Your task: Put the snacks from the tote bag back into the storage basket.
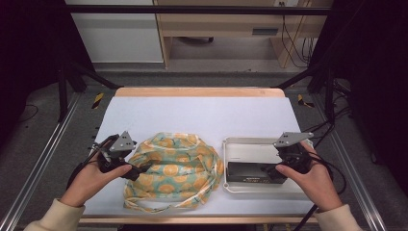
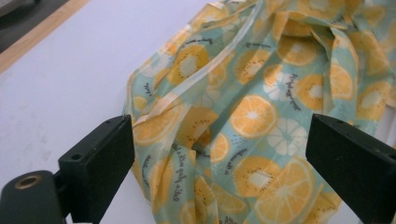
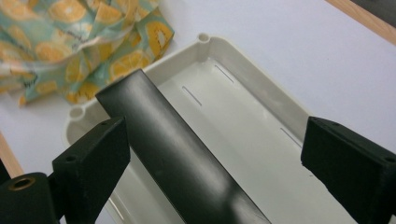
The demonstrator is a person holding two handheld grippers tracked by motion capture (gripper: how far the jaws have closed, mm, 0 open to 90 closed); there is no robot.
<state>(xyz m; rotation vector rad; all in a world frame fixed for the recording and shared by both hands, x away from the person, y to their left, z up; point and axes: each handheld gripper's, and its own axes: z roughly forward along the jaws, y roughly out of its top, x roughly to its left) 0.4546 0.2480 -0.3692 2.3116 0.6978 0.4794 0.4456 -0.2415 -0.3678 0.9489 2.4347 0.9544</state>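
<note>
Over the white tray point(image 1: 250, 144), the right tool point(image 1: 272, 169) gapes above a black box point(image 3: 182, 154), its near end cut off; the left tool point(image 1: 144, 168) gapes at the crumpled fruit-print bag point(image 1: 175, 168).

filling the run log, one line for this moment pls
left gripper: open, at fruit-print bag | right gripper: open, over black box in white tray

Table point(image 1: 202, 110) evenly and brightly lit from above; surroundings beyond it dark. Soft glare on the black bar point(image 3: 187, 158). Near jaws slightly blurred; shadows faint.
</note>
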